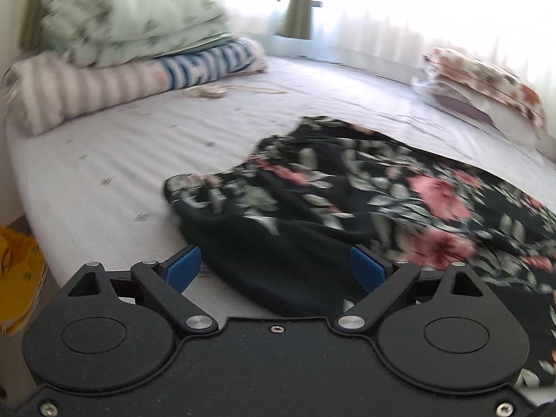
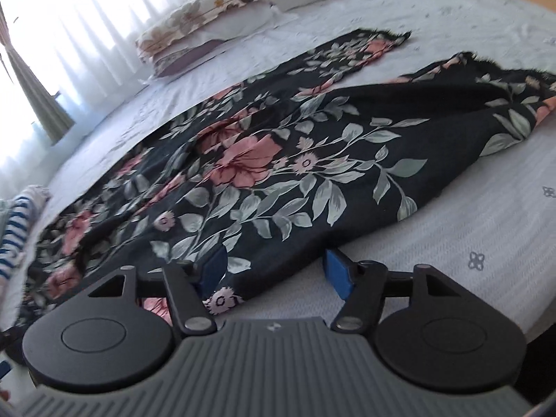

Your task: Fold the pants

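Two blue-padded fingers of the left gripper (image 1: 276,267) stand wide apart over the bed (image 1: 121,160), the dark waist end of the floral pants (image 1: 347,201) lying loose between them, pants spreading toward three o'clock. From the right wrist, the right gripper (image 2: 274,272) is parted too, straddling the pants' (image 2: 278,160) near edge, legs running toward one o'clock.

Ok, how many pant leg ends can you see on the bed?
2: far leg end near the pillows; near leg end by the right bed edge. None looks hidden.
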Tool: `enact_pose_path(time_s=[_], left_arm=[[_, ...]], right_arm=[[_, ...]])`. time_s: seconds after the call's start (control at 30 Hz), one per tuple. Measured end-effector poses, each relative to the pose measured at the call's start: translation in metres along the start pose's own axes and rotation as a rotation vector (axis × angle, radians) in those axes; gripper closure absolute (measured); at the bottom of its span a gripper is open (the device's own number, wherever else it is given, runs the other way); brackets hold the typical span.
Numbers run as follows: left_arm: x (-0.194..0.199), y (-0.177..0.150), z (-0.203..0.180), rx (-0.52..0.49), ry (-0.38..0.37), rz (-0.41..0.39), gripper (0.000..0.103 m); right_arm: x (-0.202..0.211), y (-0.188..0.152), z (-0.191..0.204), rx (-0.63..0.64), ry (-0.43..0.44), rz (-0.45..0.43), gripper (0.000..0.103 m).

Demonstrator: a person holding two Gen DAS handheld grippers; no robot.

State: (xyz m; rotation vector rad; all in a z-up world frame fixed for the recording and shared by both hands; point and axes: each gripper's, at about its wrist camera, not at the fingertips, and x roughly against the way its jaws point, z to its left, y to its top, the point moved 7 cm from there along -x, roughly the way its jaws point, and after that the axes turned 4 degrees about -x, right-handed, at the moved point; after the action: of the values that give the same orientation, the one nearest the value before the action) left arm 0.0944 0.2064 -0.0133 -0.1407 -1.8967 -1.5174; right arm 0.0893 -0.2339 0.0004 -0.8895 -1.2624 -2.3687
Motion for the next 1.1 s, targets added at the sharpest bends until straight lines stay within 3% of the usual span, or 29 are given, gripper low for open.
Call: enact_pose_path(time_s=[0.07,0.27,0.33,0.37,0.4,0.43,0.47,0.5,0.53,0.8,0.97,1.1], left_arm=[[-0.006,-0.002,0.009,0.032,0.014,0.003,0.01],[-0.025,-0.004,0.025,0.111,0.015,-0.001,0.012],[-0.032,-0.001,0.027,0.118,0.019,-0.017,0.029],[-0.036,0.001,0.027,0.115,0.02,-0.019,0.051],[-0.039,0.003,0.029,0.114,0.029,-0.019,0.07],[-0.043,0.006,0.03,0.119,0.044,-0.014,0.079],[-0.046,0.008,0.032,0.129,0.049,-0.007,0.095],[-0.048,0.011,0.034,0.142,0.041,0.0,0.099],[-0.048,0.014,0.035,0.155,0.03,0.004,0.099],[-0.017,0.046,0.035,0.124,0.008,-0.091,0.101],[0.003,0.054,0.047,0.097,0.082,-0.146,0.101],[-0.005,0.045,0.055,0.075,0.122,-0.103,0.101]], right_arm=[[0.004,-0.006,0.003,-0.002,-0.05,-0.031,0.035],[0.009,-0.013,0.0,-0.111,-0.01,-0.064,0.035],[-0.001,-0.005,-0.004,-0.139,-0.02,-0.08,0.04],[-0.008,-0.001,-0.007,-0.146,-0.029,-0.096,0.043],[-0.015,0.003,-0.01,-0.152,-0.048,-0.106,0.054],[-0.02,0.007,-0.013,-0.161,-0.077,-0.125,0.068],[-0.024,0.009,-0.015,-0.166,-0.107,-0.131,0.075],[-0.026,0.012,-0.017,-0.175,-0.119,-0.126,0.093],[-0.025,0.014,-0.017,-0.186,-0.108,-0.123,0.1],[0.02,0.024,-0.02,-0.149,-0.08,-0.149,0.101],[0.05,0.019,-0.02,-0.078,-0.085,-0.175,0.101],[0.049,0.006,-0.029,-0.05,-0.112,-0.133,0.101]])
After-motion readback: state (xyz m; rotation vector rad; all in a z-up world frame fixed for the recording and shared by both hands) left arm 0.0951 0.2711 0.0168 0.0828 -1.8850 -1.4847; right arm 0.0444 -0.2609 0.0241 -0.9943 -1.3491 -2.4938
